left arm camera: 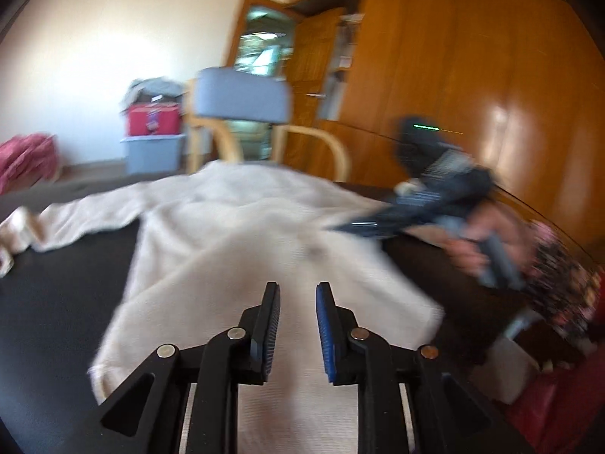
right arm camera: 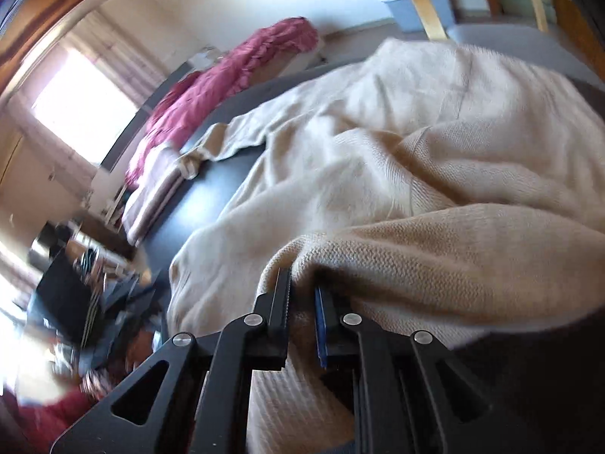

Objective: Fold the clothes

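Note:
A cream knit sweater (left arm camera: 234, 234) lies spread on a dark table (left arm camera: 56, 302), one sleeve stretched to the left. My left gripper (left arm camera: 298, 291) is open and empty, low over the sweater's near hem. My right gripper (right arm camera: 302, 283) is shut on a fold of the sweater (right arm camera: 435, 196) and holds its sleeve part lifted over the body. In the left wrist view the right gripper (left arm camera: 378, 223) appears blurred at the sweater's right edge, held by a hand (left arm camera: 476, 242).
A grey chair with wooden arms (left arm camera: 242, 102) stands behind the table. A wooden wardrobe (left arm camera: 472, 56) fills the right. Storage boxes (left arm camera: 153, 140) stand by the wall. A red fringed cloth (right arm camera: 227, 75) lies at the table's far left. Red items (left arm camera: 559, 408) sit near right.

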Demonstrator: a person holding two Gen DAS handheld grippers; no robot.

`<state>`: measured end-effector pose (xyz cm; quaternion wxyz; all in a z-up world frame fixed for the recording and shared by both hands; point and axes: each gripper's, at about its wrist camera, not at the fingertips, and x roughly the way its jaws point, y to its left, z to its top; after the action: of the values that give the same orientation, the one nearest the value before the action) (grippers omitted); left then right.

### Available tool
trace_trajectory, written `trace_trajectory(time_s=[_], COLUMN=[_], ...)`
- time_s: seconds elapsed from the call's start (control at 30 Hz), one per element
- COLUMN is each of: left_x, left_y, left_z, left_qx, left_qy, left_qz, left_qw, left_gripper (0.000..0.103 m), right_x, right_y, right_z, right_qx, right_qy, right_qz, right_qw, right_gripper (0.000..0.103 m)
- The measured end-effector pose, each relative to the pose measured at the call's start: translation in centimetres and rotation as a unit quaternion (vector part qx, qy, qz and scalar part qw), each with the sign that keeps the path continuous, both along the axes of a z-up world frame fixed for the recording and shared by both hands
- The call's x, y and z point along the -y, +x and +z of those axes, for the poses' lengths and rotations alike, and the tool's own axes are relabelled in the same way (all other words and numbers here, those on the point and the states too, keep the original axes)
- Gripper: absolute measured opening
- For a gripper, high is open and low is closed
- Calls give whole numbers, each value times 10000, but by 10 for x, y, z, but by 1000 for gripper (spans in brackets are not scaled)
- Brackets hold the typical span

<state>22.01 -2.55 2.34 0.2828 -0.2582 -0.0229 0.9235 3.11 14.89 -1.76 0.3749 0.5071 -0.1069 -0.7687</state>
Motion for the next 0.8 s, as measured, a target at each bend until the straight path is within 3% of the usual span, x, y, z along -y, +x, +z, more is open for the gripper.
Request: trace_trajectory(time_s=[0.1, 0.17, 0.27, 0.37, 0.4, 0.5, 0.57, 0.63, 0.73, 0.8], left_x=[-31, -50, -73, -84, -84, -64, -41, -15, 26, 55], left_y=[11, 15, 13, -2, -8, -32, -47, -63, -82, -89], left_z=[-3, -12, -30, -42, -42, -30, -23, -22, -29, -37], left_qx=[-150, -224, -297, -363, -325, 39, 406, 865, 1527, 1844], left_qy=[-554, -1136, -2160, -2752, -2764, -2111, -1325, -511, 831, 1907], left_qz=[-644, -870, -730, -289, -156, 332, 527, 750, 988, 986], left_qw=[9963, 9895, 9732, 9603, 9604, 9769, 9890, 9921, 9798, 9591], left_gripper=[19, 20, 20, 21, 22, 22, 22, 22, 22, 22], right_x=[15, 15, 8, 8, 7, -4, -10, -19, -30, -37], right_y=[-16, -23, -32, -31, -29, -20, -15, -6, 8, 17], right_z=[-16, -26, -36, -36, -34, -24, -17, -10, -3, -1], right_qx=[229, 401, 682, 666, 594, 339, 118, -137, -472, -681], right_qy=[34, -49, -297, -344, -308, -212, -153, -46, 150, 273], right_qz=[-209, -318, -419, -349, -331, -374, -431, -451, -444, -399], right_qw=[9995, 9987, 9963, 9966, 9972, 9985, 9989, 9989, 9978, 9965], right_gripper=[13, 14, 14, 14, 16, 23, 27, 36, 40, 40])
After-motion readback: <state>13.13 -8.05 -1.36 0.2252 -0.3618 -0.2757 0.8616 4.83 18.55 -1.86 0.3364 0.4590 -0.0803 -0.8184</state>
